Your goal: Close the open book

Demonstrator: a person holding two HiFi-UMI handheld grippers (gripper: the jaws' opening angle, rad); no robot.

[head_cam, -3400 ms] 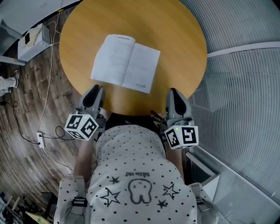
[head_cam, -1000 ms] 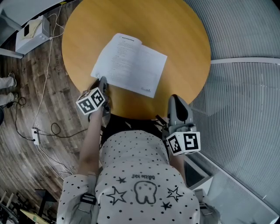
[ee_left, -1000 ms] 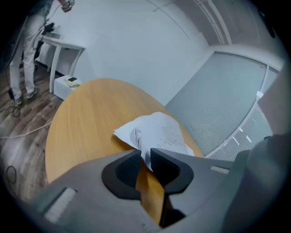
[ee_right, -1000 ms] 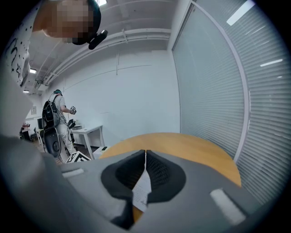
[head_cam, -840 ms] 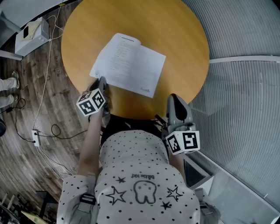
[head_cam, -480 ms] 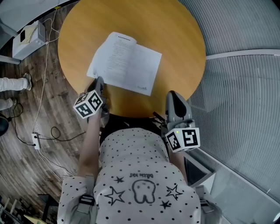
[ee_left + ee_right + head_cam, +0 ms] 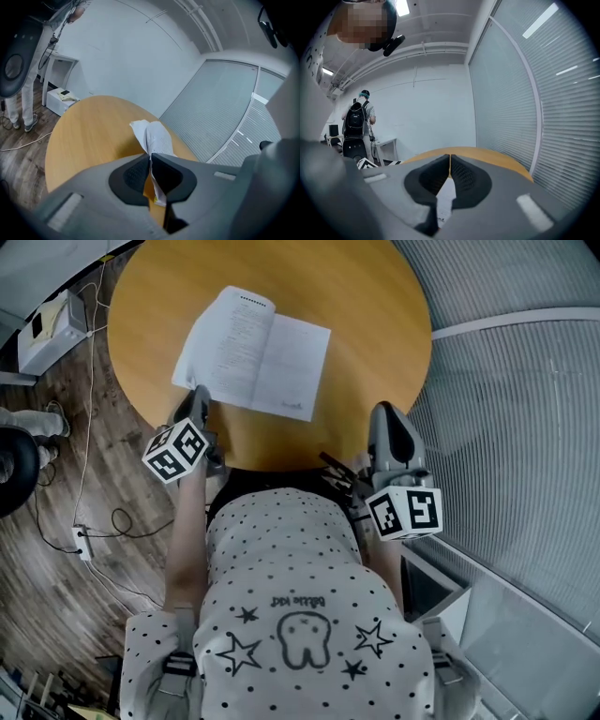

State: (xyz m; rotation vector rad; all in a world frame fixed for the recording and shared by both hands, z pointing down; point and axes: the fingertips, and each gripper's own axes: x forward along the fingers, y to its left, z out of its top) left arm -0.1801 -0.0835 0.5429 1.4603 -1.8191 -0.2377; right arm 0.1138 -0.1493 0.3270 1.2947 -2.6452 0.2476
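At the near edge of a round wooden table (image 7: 375,296), seen from above, a person in a dotted shirt (image 7: 281,568) holds a gripper in each hand. The left gripper (image 7: 199,395) reaches over the rim to the near left corner of the book (image 7: 253,351). From above, the gripper's body covers that corner, so the grip itself is hidden there. In the left gripper view its jaws, which have just been closing, are clamped on a page (image 7: 157,136). The white paper passes between the dark pads (image 7: 133,176) and curls up past the tips. The rest of the book is hidden behind the jaws.

The right gripper (image 7: 386,413) sits at the table's near right edge, well apart from the book. In the right gripper view its jaws meet at the tips with nothing between them. A sliver of white printed paper shows through the gap below the pads, too little to read.

The book lies open, pages up, on the table's left half, set at a slant. Farther left are a wood floor (image 7: 56,521), a trailing cable (image 7: 89,427) and a white box (image 7: 42,329) cut off by the frame. Slatted blinds (image 7: 525,427) fill the right side.
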